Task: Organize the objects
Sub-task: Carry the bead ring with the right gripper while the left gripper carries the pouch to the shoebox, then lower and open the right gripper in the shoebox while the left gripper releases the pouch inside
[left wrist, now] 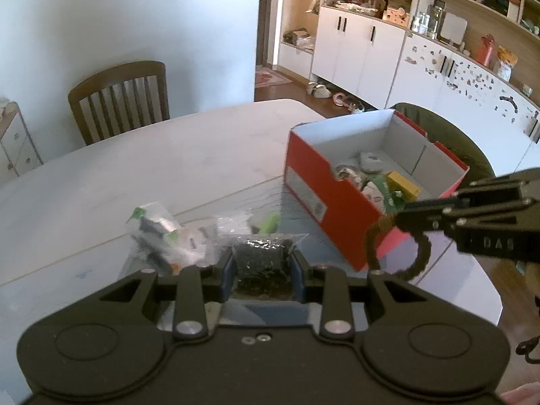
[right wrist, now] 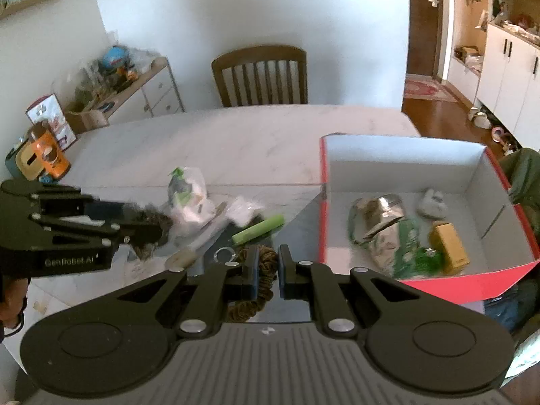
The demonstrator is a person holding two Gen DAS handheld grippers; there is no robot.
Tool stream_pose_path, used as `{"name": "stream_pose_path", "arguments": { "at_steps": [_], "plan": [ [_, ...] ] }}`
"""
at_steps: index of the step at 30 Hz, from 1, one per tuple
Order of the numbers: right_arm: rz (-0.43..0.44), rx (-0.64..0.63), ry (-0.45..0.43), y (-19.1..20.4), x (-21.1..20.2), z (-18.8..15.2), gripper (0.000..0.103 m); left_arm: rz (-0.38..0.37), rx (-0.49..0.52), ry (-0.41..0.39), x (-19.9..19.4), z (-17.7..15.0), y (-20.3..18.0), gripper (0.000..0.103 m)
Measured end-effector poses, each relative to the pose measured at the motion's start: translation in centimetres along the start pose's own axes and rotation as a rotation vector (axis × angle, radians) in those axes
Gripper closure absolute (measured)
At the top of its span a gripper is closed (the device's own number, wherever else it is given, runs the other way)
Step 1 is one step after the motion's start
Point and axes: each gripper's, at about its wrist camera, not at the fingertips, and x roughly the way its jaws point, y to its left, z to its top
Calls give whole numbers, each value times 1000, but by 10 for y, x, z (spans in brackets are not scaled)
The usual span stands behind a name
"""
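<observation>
My left gripper (left wrist: 263, 270) is shut on a clear bag of dark glittery bits (left wrist: 261, 261), held just above a pile of small packets (left wrist: 158, 233) on the white table (left wrist: 135, 168). In the right wrist view the left gripper (right wrist: 162, 227) comes in from the left over the pile. My right gripper (right wrist: 269, 270) is shut on a brown braided loop (right wrist: 266, 260). In the left wrist view the loop (left wrist: 373, 246) hangs from the right gripper (left wrist: 401, 217) near the front corner of the open red box (left wrist: 324, 182). Several items lie inside the red box (right wrist: 405, 162).
In the box are a silvery bag (right wrist: 381, 216), a green packet (right wrist: 410, 243), a yellow carton (right wrist: 450, 244) and a grey lump (right wrist: 432, 202). A green tube (right wrist: 258, 229) and a metal ring (right wrist: 224, 254) lie on the table. A wooden chair (right wrist: 260, 74) stands behind it, an orange object (right wrist: 44, 158) at the left edge.
</observation>
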Motion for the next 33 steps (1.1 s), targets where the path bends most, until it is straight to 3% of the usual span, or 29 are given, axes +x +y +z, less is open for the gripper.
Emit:
{"name": "stream_pose_path", "arguments": {
  "at_steps": [18, 33],
  "plan": [
    [-80, 33, -94, -104, -27, 24, 92, -28, 53, 6, 27, 37, -78, 71],
    [-125, 54, -110, -178, -14, 40, 92, -33, 95, 58, 66, 65, -134, 71]
  ]
}}
